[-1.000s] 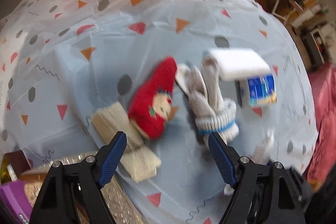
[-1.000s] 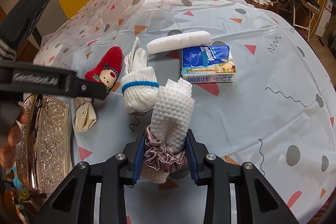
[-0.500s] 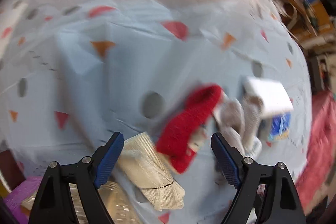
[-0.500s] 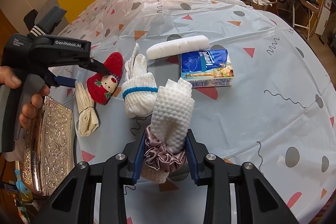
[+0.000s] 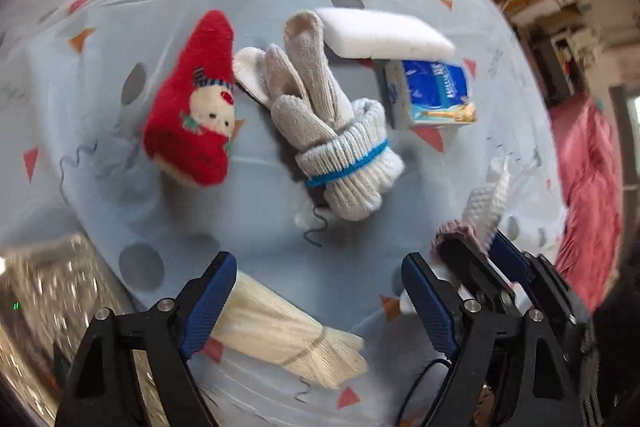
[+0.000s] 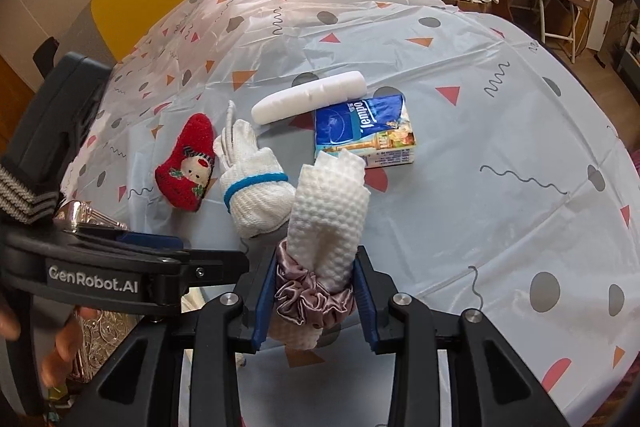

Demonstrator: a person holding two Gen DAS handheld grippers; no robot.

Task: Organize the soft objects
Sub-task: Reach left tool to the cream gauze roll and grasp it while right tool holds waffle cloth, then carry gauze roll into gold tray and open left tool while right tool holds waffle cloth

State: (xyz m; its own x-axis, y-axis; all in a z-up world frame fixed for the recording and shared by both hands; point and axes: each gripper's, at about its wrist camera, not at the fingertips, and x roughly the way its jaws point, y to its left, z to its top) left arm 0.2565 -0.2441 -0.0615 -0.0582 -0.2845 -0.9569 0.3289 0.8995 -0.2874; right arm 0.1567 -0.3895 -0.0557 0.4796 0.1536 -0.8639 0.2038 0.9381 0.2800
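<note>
Waffled white cloth [image 6: 326, 211], bound by a mauve scrunchie [image 6: 310, 293], sits clamped in my right tool [image 6: 312, 301]. My left tool [image 5: 320, 303] gapes empty over the cream bundle [image 5: 280, 335] (nearest the silver tray [image 5: 44, 291]). I'd lower squarely, pinching at its tied waist, clear of the red stocking [image 5: 196, 99] beyond.

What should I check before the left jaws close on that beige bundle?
1. Left gripper jaws open: ok.
2. Cream tied cloth bundle between the jaws: not ok, it sits against the left-hand one, off-centre.
3. Right gripper shut on the white waffle-textured cloth roll with its mauve satin scrunchie: ok.
4. Red Santa plush sock and white knit gloves with blue band apart from the bundle: ok.
5. Ornate silver tray free for a drop: cannot tell, blurred.
</note>
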